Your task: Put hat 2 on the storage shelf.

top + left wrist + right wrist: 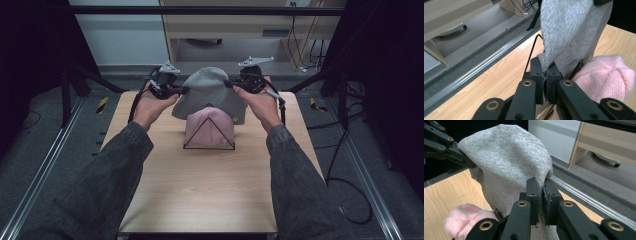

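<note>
Nearest the person, a pink knit hat (210, 127) is seen set on a black wire stand (208, 147) on the wooden table (200, 190), its crown pointing up. Just behind and above it, a grey beanie (209, 90) is held upright over the far half of the table, its long axis vertical, rounded crown up and open edge down. Its left edge is pinched by the left gripper (545, 75), its right edge by the right gripper (541, 192).
</note>
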Action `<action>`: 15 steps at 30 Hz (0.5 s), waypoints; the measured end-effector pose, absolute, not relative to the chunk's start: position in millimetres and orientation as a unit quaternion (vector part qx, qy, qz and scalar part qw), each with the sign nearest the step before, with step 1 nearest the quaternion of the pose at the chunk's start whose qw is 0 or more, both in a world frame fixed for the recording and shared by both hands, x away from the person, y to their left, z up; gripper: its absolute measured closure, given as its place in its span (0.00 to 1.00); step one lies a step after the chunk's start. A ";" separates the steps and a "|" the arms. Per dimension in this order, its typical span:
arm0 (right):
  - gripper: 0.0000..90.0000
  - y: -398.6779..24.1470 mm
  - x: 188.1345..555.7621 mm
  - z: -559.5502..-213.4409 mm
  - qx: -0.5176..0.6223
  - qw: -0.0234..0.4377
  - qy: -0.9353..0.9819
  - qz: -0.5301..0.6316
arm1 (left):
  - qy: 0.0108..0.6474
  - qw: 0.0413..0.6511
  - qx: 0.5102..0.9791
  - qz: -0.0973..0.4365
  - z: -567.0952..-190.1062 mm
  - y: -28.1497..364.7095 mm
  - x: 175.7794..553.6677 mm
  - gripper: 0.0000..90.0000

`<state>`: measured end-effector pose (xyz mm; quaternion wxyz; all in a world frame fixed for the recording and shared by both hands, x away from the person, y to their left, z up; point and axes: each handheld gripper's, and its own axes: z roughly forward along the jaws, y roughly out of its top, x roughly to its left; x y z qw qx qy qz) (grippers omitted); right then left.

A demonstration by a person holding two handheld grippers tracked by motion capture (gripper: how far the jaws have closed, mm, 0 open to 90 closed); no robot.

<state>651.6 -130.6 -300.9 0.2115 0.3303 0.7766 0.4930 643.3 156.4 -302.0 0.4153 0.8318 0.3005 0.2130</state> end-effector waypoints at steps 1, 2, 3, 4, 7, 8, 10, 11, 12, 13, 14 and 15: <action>0.94 -130.4 651.7 -302.6 0.331 0.210 0.777 0.493 | 0.301 0.415 0.832 0.212 -303.4 156.6 643.1 0.97; 0.94 -130.4 651.5 -304.2 0.331 0.208 0.777 0.493 | 0.302 0.415 0.832 0.211 -305.0 156.9 642.9 0.97; 0.94 -130.4 651.3 -305.9 0.332 0.207 0.777 0.492 | 0.302 0.414 0.833 0.210 -306.8 157.2 642.7 0.97; 0.94 -130.3 651.2 -307.8 0.331 0.206 0.778 0.492 | 0.302 0.412 0.834 0.209 -308.7 157.5 642.5 0.97; 0.94 -130.0 650.6 -313.4 0.332 0.202 0.781 0.489 | 0.303 0.408 0.836 0.206 -313.7 157.9 642.0 0.97; 0.94 -129.7 650.4 -315.1 0.333 0.200 0.781 0.489 | 0.303 0.407 0.837 0.206 -315.0 158.0 641.9 0.97; 0.94 -129.3 650.3 -318.2 0.335 0.198 0.782 0.488 | 0.304 0.408 0.837 0.204 -317.2 157.4 641.1 0.97; 0.94 -129.0 650.5 -319.8 0.334 0.198 0.783 0.487 | 0.303 0.406 0.838 0.203 -317.9 157.2 640.7 0.97; 0.94 -128.8 650.6 -321.2 0.334 0.198 0.783 0.485 | 0.302 0.406 0.838 0.203 -318.6 157.3 640.5 0.97; 0.94 -128.5 650.4 -322.4 0.336 0.196 0.783 0.485 | 0.302 0.405 0.839 0.203 -319.4 157.3 640.2 0.97; 0.94 -128.3 650.5 -323.3 0.336 0.196 0.783 0.485 | 0.302 0.406 0.838 0.204 -320.1 157.7 640.2 0.97; 0.94 -128.3 650.4 -324.0 0.335 0.195 0.784 0.485 | 0.303 0.405 0.839 0.202 -320.7 157.9 640.1 0.97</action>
